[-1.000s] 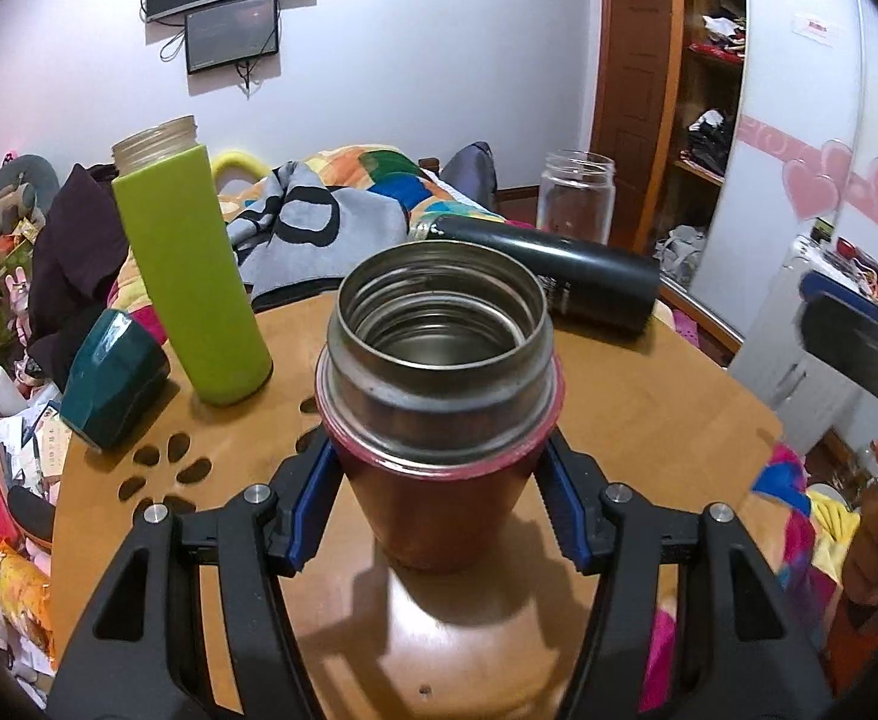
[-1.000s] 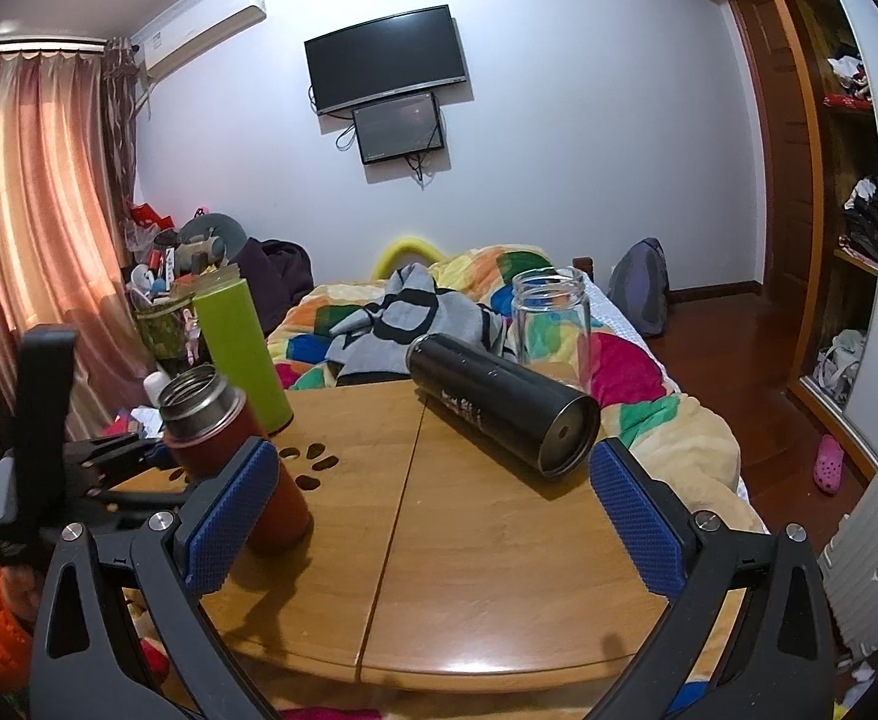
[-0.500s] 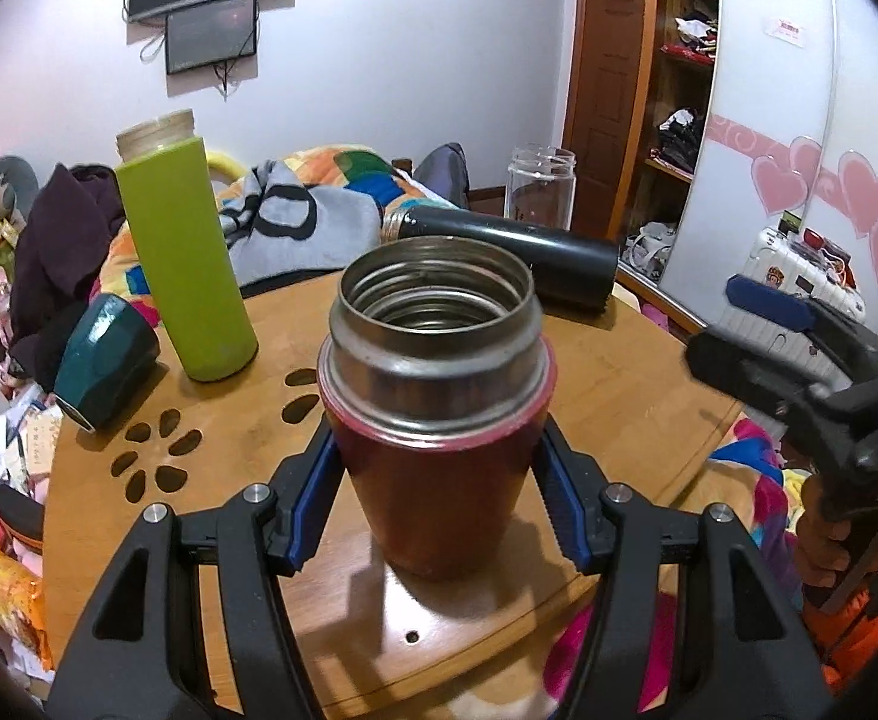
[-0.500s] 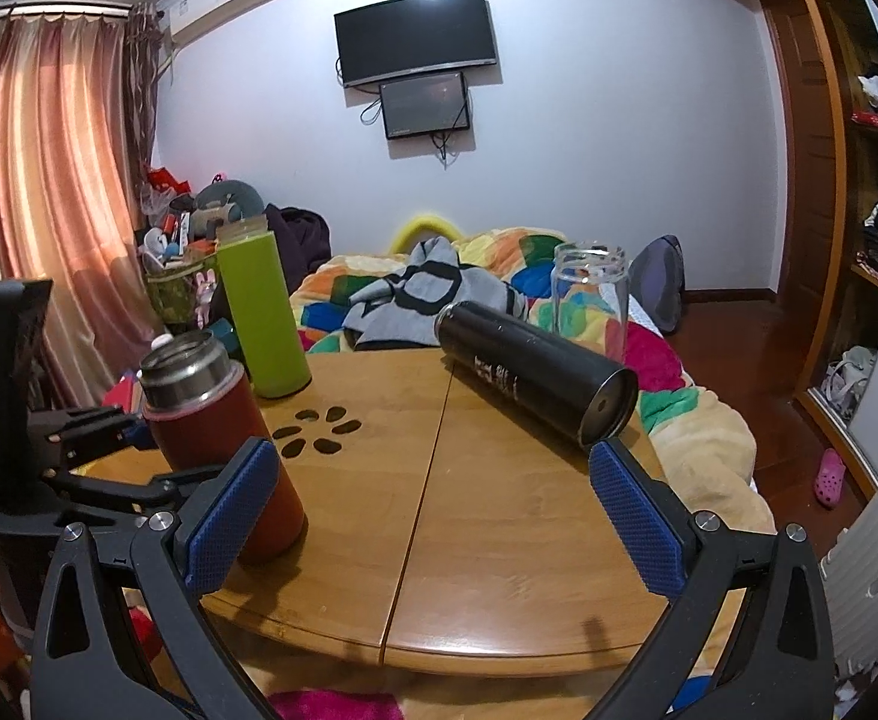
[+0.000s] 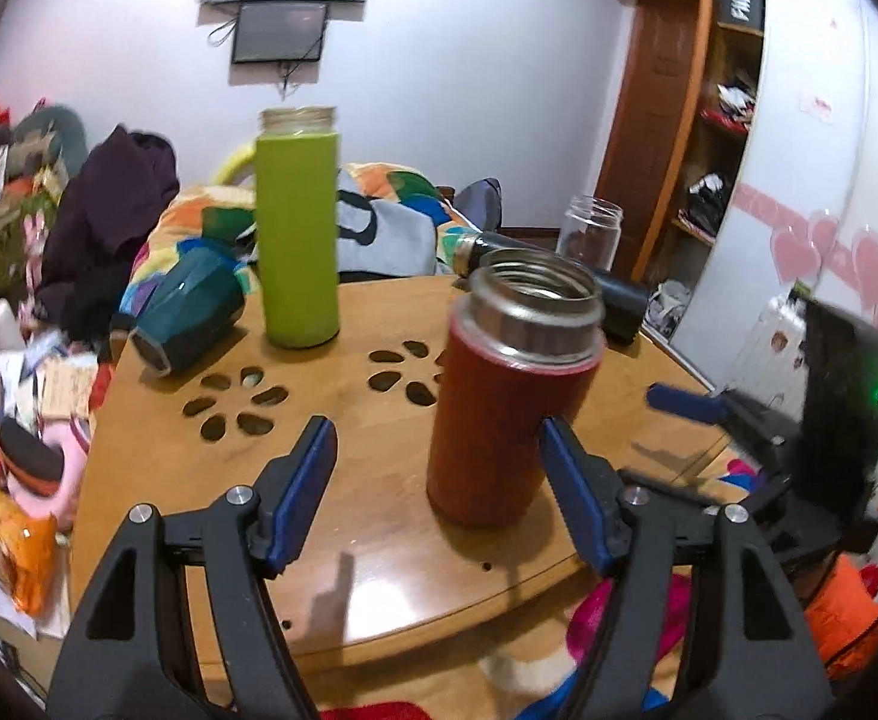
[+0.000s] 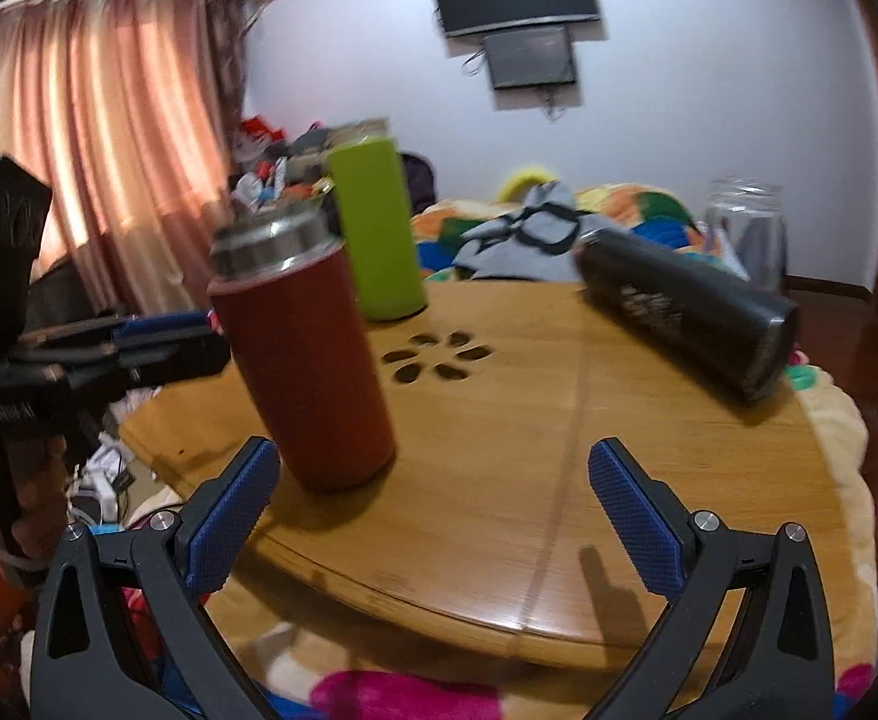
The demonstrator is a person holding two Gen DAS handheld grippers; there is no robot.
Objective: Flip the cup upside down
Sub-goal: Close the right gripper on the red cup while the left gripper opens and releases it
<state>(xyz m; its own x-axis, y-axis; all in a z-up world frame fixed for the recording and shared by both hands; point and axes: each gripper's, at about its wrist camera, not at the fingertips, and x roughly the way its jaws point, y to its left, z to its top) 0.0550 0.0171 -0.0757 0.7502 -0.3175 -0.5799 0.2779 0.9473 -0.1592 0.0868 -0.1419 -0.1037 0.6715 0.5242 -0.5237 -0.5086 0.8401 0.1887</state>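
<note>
The red cup with a steel rim (image 5: 514, 396) stands upright, mouth up, on the round wooden table (image 5: 343, 534). My left gripper (image 5: 439, 468) is open; the cup is just inside its right finger, not gripped. In the right wrist view the cup (image 6: 307, 360) stands ahead and left of my open, empty right gripper (image 6: 433, 492), close to its left finger. The left gripper (image 6: 109, 354) shows at the far left there. The right gripper (image 5: 697, 408) shows at the right of the left wrist view.
A green bottle (image 5: 298, 240) stands upright at the back. A dark teal cup (image 5: 190, 315) lies on its side at the table's left edge. A black flask (image 6: 691, 318) lies on its side, with a glass jar (image 6: 745, 234) behind it. A cluttered bed lies beyond the table.
My left gripper has opened, let go of the red cup and pulled back left; the cup now stands free. My right gripper has moved in closer to the cup.
</note>
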